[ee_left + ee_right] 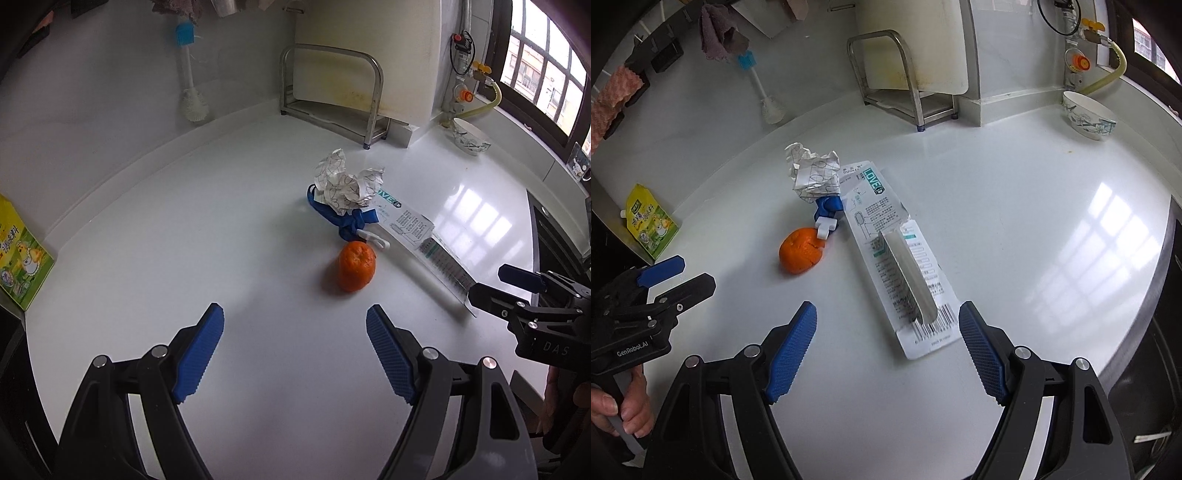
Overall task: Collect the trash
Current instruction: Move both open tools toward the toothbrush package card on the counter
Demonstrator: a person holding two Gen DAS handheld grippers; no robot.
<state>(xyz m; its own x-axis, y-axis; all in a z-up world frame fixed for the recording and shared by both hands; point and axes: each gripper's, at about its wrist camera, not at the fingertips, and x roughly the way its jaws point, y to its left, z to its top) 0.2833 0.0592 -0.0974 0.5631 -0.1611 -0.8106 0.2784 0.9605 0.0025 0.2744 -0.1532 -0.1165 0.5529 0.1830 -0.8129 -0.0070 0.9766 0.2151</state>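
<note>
Both grippers empty, jaws apart. Right gripper [887,345] nearest the package [897,258], whose long axis runs straight away from it. Orange [800,250] just left of the package, ahead of left gripper [295,354]; crumpled paper [814,173] beyond the orange.

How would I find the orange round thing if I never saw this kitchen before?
Start at the white counter, where a small heap of trash lies out in the middle. At the near end of that heap, just in front of the crumpled paper and the blue strap, sits the orange fruit. It is the only round, bright orange thing there; its neighbours are white, blue or flat.
</note>
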